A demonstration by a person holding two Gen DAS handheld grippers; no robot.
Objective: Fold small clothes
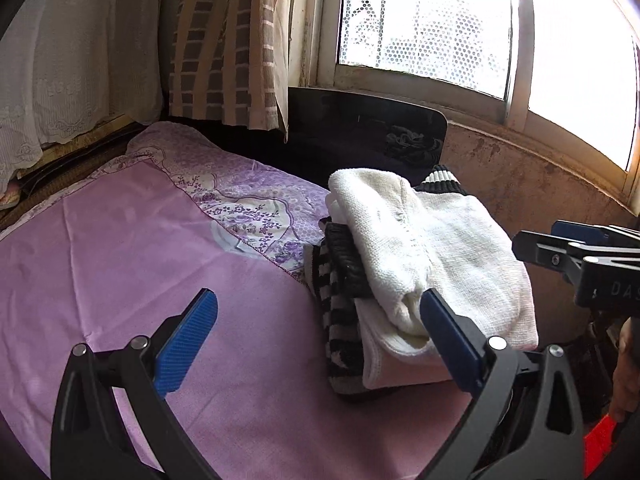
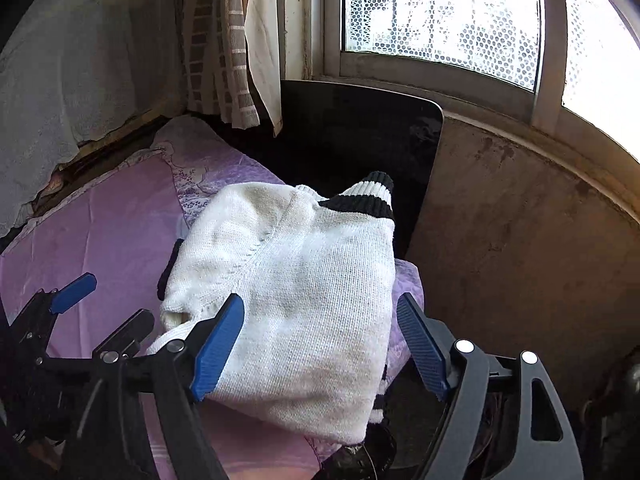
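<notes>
A folded white knit sweater (image 1: 448,240) (image 2: 304,280) with a black-and-white ribbed cuff (image 2: 368,196) lies on the right side of the pink bedsheet (image 1: 120,264). It rests on a black-and-white striped garment (image 1: 340,320). My left gripper (image 1: 318,294) is open just in front of this pile; its right finger (image 1: 448,332) is at the sweater's near fold. My right gripper (image 2: 320,300) hovers open over the sweater's near half, its pads apart and not pressing the knit. Each gripper shows in the other's view: the right gripper (image 1: 560,248) at the right edge and the left gripper (image 2: 76,292) at the left.
A floral purple pillowcase (image 1: 240,200) lies behind the sheet. A dark board (image 1: 360,132) leans under the window sill (image 1: 420,84). A stained wall (image 2: 520,240) bounds the right side. Curtains (image 1: 224,40) hang at the back. A person's hand (image 1: 628,372) shows at the right edge.
</notes>
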